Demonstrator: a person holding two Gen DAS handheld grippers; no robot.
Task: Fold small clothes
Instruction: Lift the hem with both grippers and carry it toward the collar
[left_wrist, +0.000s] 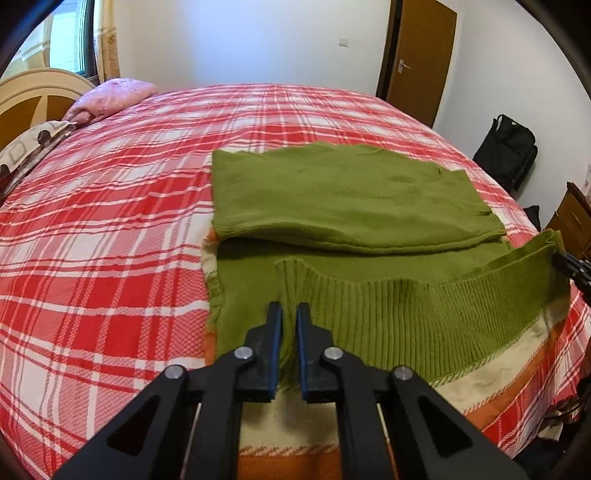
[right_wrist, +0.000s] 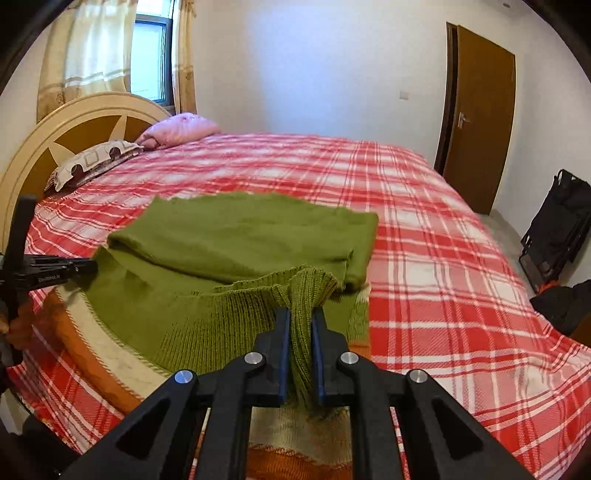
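Observation:
A green knit sweater (left_wrist: 351, 192) with cream and orange stripes lies on the plaid bed, its sleeves folded across the body. My left gripper (left_wrist: 289, 314) is shut on the left corner of the ribbed green hem (left_wrist: 406, 314). My right gripper (right_wrist: 300, 317) is shut on the hem's right corner (right_wrist: 310, 291) and also shows at the right edge of the left wrist view (left_wrist: 572, 267). The hem is lifted off the bed and stretched between both grippers. The sweater also shows in the right wrist view (right_wrist: 240, 229).
The red and white plaid bedspread (left_wrist: 110, 221) covers a wide bed. Pillows (left_wrist: 114, 96) lie by the headboard (right_wrist: 74, 125) at the left. A brown door (left_wrist: 417, 55) and black bags (left_wrist: 509, 151) stand past the bed's far right.

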